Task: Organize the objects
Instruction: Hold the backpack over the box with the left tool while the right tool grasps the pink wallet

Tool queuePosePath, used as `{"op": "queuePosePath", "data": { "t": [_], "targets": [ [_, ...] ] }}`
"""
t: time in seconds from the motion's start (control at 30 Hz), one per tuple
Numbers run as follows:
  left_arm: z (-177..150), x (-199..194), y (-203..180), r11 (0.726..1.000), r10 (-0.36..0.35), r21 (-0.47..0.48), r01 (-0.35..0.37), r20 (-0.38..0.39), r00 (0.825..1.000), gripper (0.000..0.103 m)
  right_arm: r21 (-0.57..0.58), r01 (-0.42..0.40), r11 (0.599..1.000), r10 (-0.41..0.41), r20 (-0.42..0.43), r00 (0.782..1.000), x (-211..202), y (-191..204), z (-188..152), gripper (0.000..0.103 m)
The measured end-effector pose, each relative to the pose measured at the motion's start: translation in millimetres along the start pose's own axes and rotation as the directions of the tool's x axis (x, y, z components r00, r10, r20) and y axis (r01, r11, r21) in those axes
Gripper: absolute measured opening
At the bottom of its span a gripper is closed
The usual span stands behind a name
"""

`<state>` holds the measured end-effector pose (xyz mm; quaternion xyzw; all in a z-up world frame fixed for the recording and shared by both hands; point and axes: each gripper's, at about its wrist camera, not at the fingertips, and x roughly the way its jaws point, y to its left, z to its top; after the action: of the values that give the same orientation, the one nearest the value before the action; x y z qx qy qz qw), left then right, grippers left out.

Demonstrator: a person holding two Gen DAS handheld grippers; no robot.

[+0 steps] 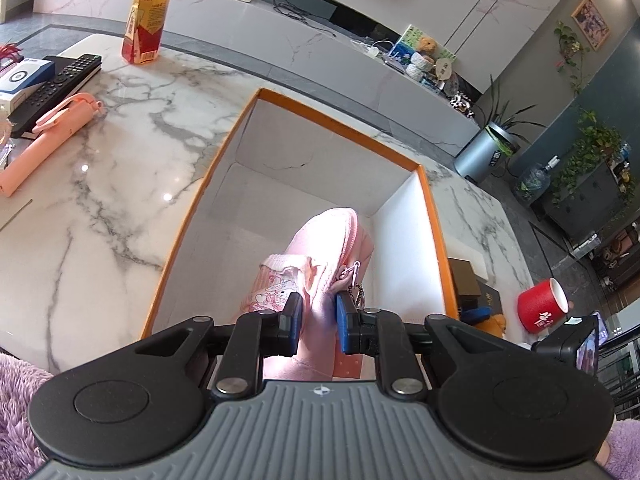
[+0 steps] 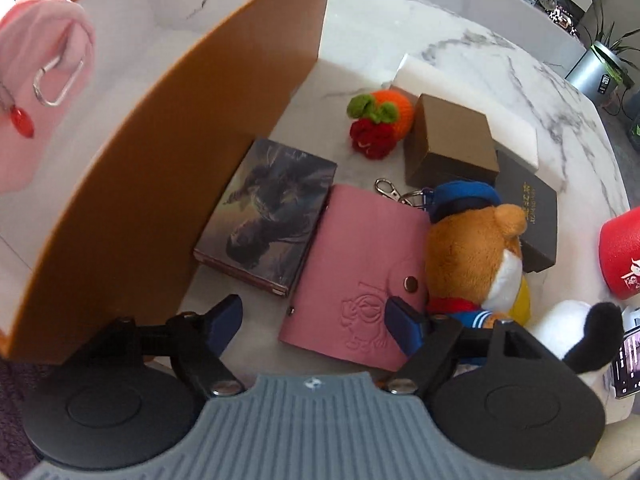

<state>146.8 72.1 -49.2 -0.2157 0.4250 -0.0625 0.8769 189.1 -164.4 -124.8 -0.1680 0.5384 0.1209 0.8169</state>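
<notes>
**Pink pouch held over the orange box, right jaws spread above the pink wallet**

The left gripper (image 1: 318, 322) tilts downward over the open orange-edged box (image 1: 430, 216), its jaws drawn narrow and pinching a pink fabric pouch (image 1: 320, 256) between the blue pads (image 1: 345, 326); the pouch hangs inside the box's opening, toward the near right corner, with a metal clip and a short chain at its side, just beside the right pad; whether its lower end touches the box floor cannot be told. In the right wrist view the same pouch shows at the upper left, inside the box, with its silver clip and a red bead hanging.

The right gripper (image 2: 316, 322) points steeply down at the marble table (image 2: 460, 52), outside the box and close to its orange wall; its jaws stand wide apart and grip nothing; a pink snap wallet (image 2: 360, 276) lies flat under them, its near edge between the fingertips, the right fingertip over its lower right corner; whether that pad touches it is unclear.

Just beside the wallet, on the box side, lies a picture-covered case (image 2: 276, 208); on the other side a plush bear in a blue cap (image 2: 476, 252) lies touching the wallet's edge; beyond sit a knitted orange-and-red fruit (image 2: 380, 120), a brown box (image 2: 452, 144) and a dark box (image 2: 528, 216); a red mug (image 2: 622, 256) lies at the right edge.

Across the table in the left view stand a tea bottle (image 1: 146, 16), a remote (image 1: 60, 80) and a pink folding stick (image 1: 44, 136).
</notes>
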Motion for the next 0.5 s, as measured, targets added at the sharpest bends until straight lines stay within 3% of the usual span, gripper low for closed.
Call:
{"op": "queuePosePath", "data": {
  "t": [0.13,0.17,0.2,0.3,0.4,0.5],
  "targets": [
    [-0.6,4.8,3.9,1.000,-0.011,-0.009,0.011,-0.017,1.000,0.021,-0.071,0.036,0.997,-0.038,-0.020,0.999,2.4,7.7,0.5,0.080],
    [-0.7,5.2,4.2,1.000,-0.014,-0.009,0.014,-0.020,1.000,0.021,-0.073,0.050,0.996,-0.051,-0.018,0.999,2.4,6.3,0.6,0.073],
    [-0.9,5.4,4.1,1.000,-0.017,-0.009,0.017,-0.022,1.000,0.021,-0.090,0.085,0.992,-0.087,-0.014,0.996,0.9,6.2,-0.1,0.057],
    [-1.4,5.1,4.0,1.000,-0.029,-0.010,0.029,-0.025,0.999,0.021,-0.116,0.081,0.990,-0.083,-0.008,0.997,-1.6,3.8,-5.5,0.054],
    [-2.4,2.8,5.1,0.999,-0.033,-0.007,0.032,-0.020,0.999,0.021,-0.104,0.066,0.992,-0.064,0.022,0.998,-16.1,2.8,-8.8,0.033],
    [-4.1,0.8,6.2,0.999,-0.038,-0.013,0.038,-0.019,0.999,0.021,-0.052,0.045,0.998,-0.043,0.041,0.998,-26.6,-4.1,-11.0,0.027]
  ]
}}
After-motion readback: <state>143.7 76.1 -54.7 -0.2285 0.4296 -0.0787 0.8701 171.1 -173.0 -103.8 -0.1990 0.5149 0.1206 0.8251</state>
